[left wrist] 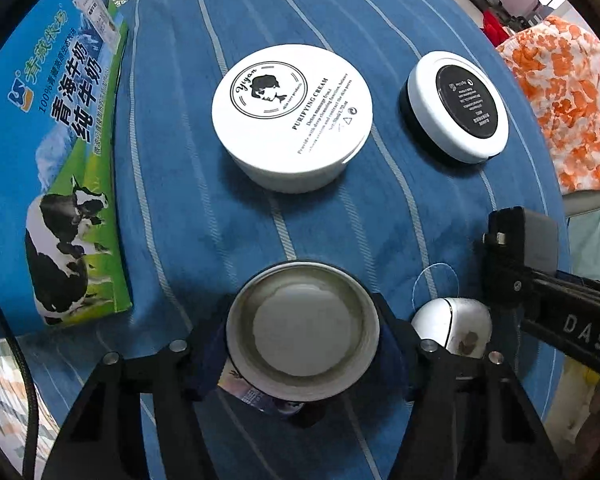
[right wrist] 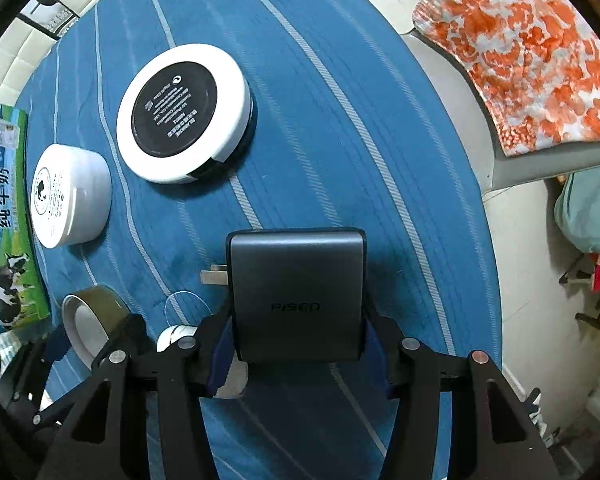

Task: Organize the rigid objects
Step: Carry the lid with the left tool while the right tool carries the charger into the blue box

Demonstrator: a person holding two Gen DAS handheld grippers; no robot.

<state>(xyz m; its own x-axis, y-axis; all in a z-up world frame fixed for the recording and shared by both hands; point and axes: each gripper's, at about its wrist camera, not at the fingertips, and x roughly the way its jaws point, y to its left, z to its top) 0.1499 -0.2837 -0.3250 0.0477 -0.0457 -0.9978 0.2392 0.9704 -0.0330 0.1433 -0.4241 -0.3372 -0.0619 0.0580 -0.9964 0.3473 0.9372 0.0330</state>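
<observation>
The right gripper clamps the hard, slick charger by its flat sides, while beside it the left gripper straddles a light, stiff tape roll (pads seemingly touching its rim, grip uncertain).

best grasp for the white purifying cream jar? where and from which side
Probably straight from above, with the fingers spanning the purifying cream jar across its round side wall, just under the lid rim. It stands upright on the blue striped cloth, lid up, with bare cloth all round, so any approach angle round the wall should do.
</observation>
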